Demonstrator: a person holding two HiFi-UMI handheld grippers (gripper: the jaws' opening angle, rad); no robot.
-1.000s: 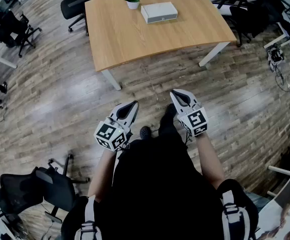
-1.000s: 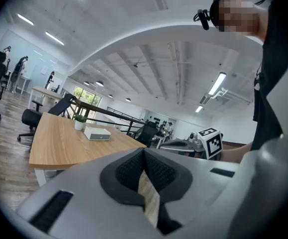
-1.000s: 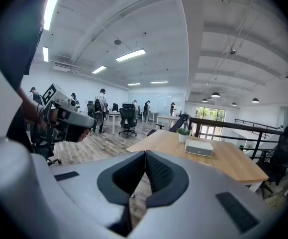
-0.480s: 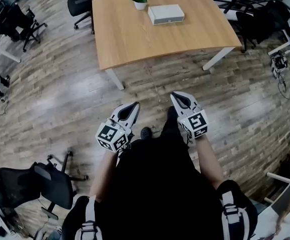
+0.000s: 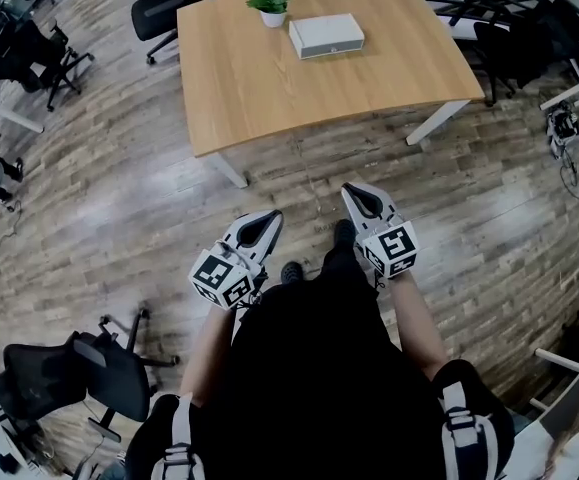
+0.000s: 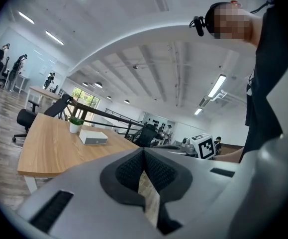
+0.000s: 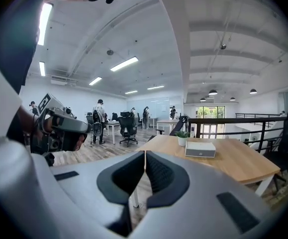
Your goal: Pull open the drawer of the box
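A small white-grey box (image 5: 326, 36) with a drawer front lies at the far side of a wooden table (image 5: 259, 88); it also shows as the box (image 6: 93, 137) in the left gripper view and the box (image 7: 200, 149) in the right gripper view. My left gripper (image 5: 269, 218) and right gripper (image 5: 353, 192) are held close to the person's body, well short of the table. Both are shut with nothing between the tips. The left gripper (image 6: 144, 151) and right gripper (image 7: 145, 154) point toward the table.
A small potted plant (image 5: 270, 4) stands just left of the box. Black office chairs (image 5: 159, 8) ring the table's far side and another chair (image 5: 64, 373) stands at my near left. Wood-plank floor (image 5: 129, 198) lies between me and the table. People stand far off in the room.
The view has shifted slightly, with the table a little nearer than a second ago. Both grippers keep the same pose by the body, still shut.
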